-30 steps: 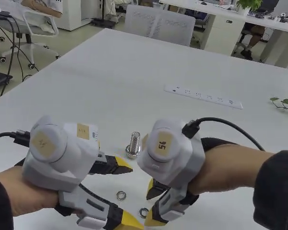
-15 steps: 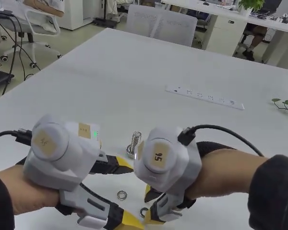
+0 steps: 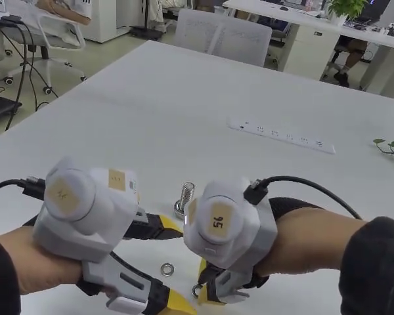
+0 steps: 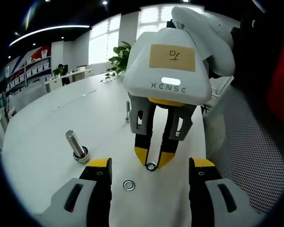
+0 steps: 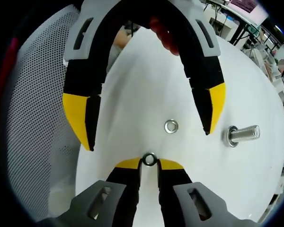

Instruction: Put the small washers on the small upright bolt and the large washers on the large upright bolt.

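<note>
Upright silver bolt, 1 loose washer flat, 1 pinched washer.

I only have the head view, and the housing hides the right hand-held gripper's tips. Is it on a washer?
Observer: Yes. In the left gripper view, the right hand-held gripper pinches a washer between its jaw tips, down at the table.
Operator: And the left one?
Observer: The left hand-held gripper is wide open and holds nothing.
Operator: Where is the other washer relative to it?
Observer: In the right gripper view, the second washer lies flat between those open jaws and touches neither.
</note>
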A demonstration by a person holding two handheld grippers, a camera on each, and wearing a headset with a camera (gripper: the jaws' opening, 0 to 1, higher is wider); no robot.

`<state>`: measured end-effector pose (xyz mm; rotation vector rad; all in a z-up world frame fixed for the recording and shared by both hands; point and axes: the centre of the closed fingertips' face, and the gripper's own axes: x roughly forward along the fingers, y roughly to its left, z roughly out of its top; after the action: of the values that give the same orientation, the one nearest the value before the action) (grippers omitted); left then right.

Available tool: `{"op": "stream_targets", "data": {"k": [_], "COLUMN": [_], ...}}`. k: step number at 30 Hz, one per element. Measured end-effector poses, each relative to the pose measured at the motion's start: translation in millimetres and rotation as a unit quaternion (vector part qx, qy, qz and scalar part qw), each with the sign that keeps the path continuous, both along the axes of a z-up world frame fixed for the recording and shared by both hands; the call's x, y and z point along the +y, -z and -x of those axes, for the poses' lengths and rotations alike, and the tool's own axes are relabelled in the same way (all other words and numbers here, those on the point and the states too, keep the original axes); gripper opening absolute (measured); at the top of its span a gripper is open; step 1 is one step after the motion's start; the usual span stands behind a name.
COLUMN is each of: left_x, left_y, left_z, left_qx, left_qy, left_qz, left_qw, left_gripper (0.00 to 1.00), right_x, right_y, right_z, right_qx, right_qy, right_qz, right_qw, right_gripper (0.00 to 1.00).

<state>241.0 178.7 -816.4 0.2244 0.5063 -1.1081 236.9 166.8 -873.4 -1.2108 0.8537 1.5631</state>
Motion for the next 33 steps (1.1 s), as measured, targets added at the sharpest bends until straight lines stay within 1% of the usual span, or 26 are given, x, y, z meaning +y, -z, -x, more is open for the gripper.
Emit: {"op": "stream_targets", "data": {"k": [7,16,20,25,33], "left_x": [-0.9,-2.1,-2.4,-2.6,-4.0], "left_y": [-0.4,-0.5,-0.5,-0.2,0.9], "left_z": [0.6,1.0,0.4,-0.4,-1.2], "left_qx": [0.0,0.002,0.002,0.002,0.004], "left_qy": [0.0,0.001,0.001,0.002,0.005], "left_qz": [0.0,0.001,0.002,0.002,0.002], "left_qw": [1.0,1.0,1.0,1.0,1.0], "left_gripper": [0.65,0.65,0.65,0.65,0.65], "right_x": [-0.8,-4.2,-9.3,-19.2,-32.9], "right_y": [0.0,-0.2,-0.4,-0.3,-0.7], "right_z": [-0.6,-2.4,-4.3,-8.7,-13.9], "right_qx": [0.002,0.006,0.01,0.005,0.006], "right_qy": [0.001,0.016,0.026,0.034,0.054], "right_qz": [0.002,0.0,0.001,0.008,0.01], "right_qw": [1.0,0.9999,0.9996,0.9994,0.9985], "right_gripper": [0.14,0.13,0.13,0.13,0.13]}}
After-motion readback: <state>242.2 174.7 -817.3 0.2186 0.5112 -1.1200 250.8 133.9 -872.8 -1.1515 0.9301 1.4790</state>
